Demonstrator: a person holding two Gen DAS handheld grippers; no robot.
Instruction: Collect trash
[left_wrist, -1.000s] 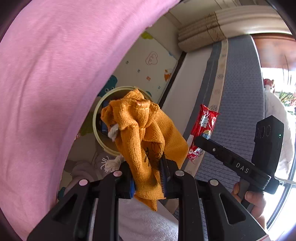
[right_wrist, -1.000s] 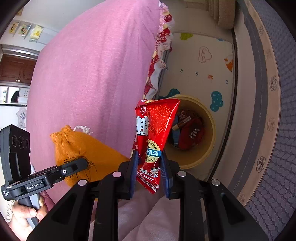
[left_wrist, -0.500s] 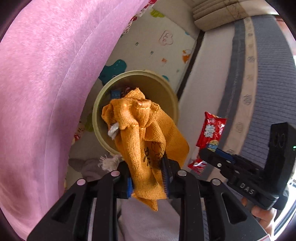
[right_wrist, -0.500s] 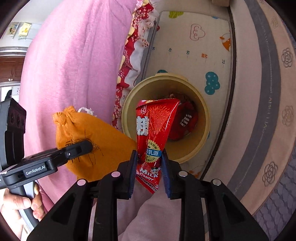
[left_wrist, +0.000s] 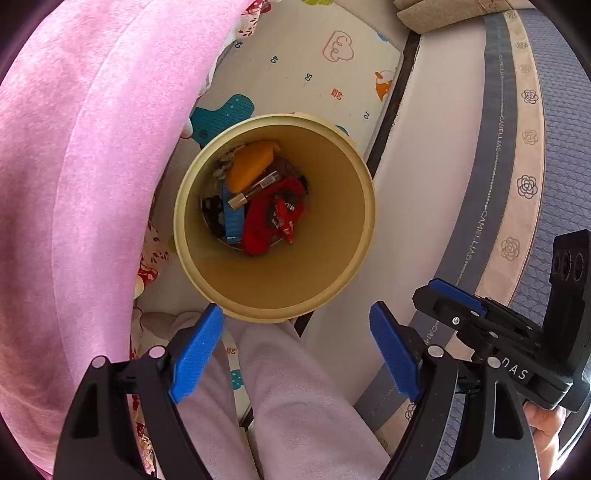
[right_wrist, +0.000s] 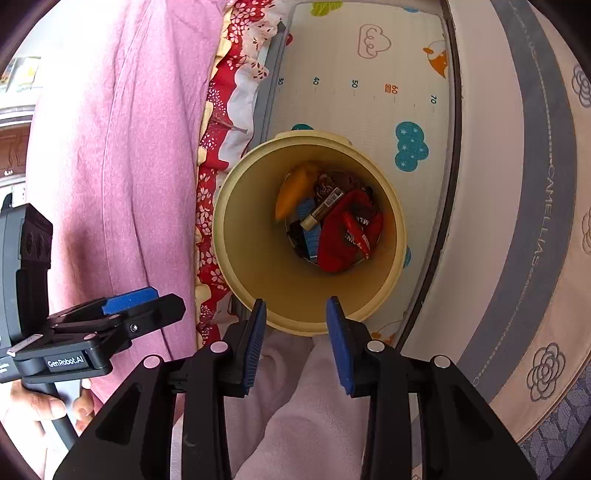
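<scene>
Opening jaws, nothing between, over bin (left_wrist: 365, 206)

The orange pouch (left_wrist: 248, 167) lies half buried, perhaps under the tube (left_wrist: 255, 188).

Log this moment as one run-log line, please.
phase: drop into bin | left gripper: jaws opening, empty | right gripper: jaws opening, empty | orange pouch: in bin | red candy wrapper: in bin

Cartoon play mat (left_wrist: 314, 66) beside mattress (left_wrist: 491, 155)
</scene>
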